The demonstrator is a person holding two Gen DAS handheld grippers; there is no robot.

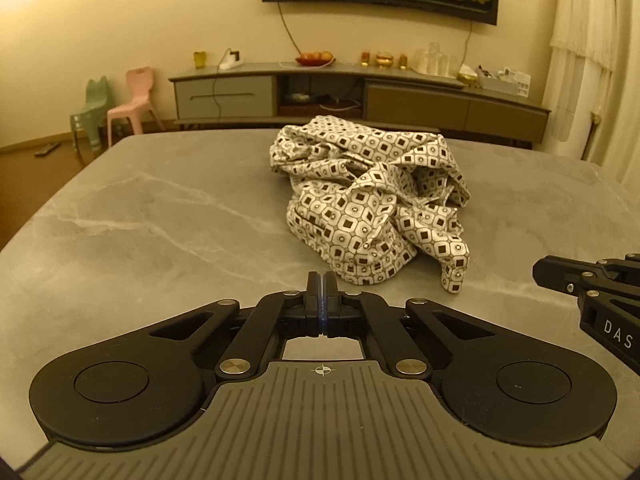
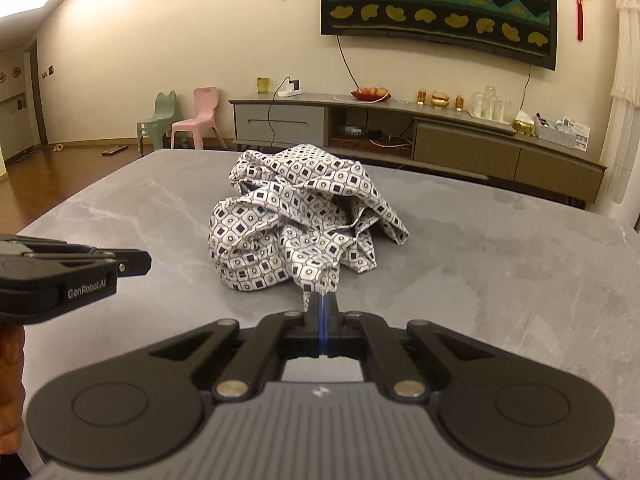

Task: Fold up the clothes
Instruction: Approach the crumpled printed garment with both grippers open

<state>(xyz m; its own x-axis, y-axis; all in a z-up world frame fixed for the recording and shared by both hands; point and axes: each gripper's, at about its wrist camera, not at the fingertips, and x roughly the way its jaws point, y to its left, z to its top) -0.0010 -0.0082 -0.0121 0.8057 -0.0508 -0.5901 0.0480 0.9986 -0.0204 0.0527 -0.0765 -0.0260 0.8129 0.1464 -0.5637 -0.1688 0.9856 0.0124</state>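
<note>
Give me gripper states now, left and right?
Left gripper: closed, empty, short of the patterned garment.
Right gripper: closed on a near corner of the patterned garment.

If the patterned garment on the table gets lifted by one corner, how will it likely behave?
The patterned garment lies crumpled in soft folds, so it will probably hang limp rather than hold shape. Its thin creases suggest light cloth. A slight sheen hints it may slide easily on the smooth grey table, dragging rather than rolling.
</note>
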